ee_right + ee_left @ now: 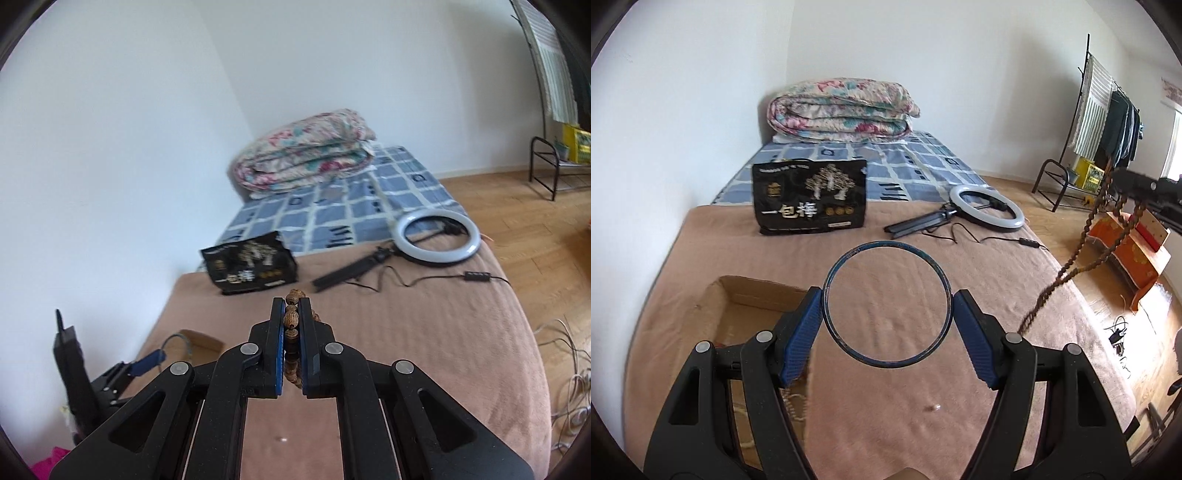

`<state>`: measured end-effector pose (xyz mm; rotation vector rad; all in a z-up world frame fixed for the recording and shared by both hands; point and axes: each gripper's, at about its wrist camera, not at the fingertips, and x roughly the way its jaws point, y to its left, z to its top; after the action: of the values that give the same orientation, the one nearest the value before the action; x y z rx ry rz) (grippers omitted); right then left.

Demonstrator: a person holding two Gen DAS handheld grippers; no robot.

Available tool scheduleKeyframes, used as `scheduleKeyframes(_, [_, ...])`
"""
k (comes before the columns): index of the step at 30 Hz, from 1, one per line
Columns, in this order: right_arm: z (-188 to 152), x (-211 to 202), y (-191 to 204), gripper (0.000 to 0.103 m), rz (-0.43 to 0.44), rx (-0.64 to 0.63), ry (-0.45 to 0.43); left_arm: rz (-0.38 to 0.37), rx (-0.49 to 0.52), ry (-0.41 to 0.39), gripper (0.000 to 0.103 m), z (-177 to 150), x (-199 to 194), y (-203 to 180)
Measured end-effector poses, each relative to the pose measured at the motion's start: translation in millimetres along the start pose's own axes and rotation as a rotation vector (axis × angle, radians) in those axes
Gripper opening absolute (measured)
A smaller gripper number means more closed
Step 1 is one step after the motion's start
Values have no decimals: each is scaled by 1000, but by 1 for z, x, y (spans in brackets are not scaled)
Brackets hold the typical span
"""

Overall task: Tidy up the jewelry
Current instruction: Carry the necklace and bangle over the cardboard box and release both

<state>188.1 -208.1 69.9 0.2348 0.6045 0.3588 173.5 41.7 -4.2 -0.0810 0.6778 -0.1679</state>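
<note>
Counts: two hand-held grippers, left [886, 306] and right [291, 321], one blue bangle [886, 303], one wooden bead strand [291, 319], one cardboard box [753, 295], one black bag [810, 197], one ring light [986, 206], one folded quilt [842, 109].

A thin dark-blue bangle [886, 304] stands upright, face-on, over the tan bedspread, while a brown wooden bead strand [1086, 254] dangles in loops at its three o'clock.
</note>
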Motion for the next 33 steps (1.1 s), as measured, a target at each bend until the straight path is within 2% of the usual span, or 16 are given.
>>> scheduleKeyframes(17, [4, 10, 112, 5, 233, -75, -1, 126, -69, -13, 73, -30, -46, 94])
scheduleKeyframes(33, [-4, 16, 183, 5, 366, -104, 23, 189, -133, 27, 73, -57, -56, 147])
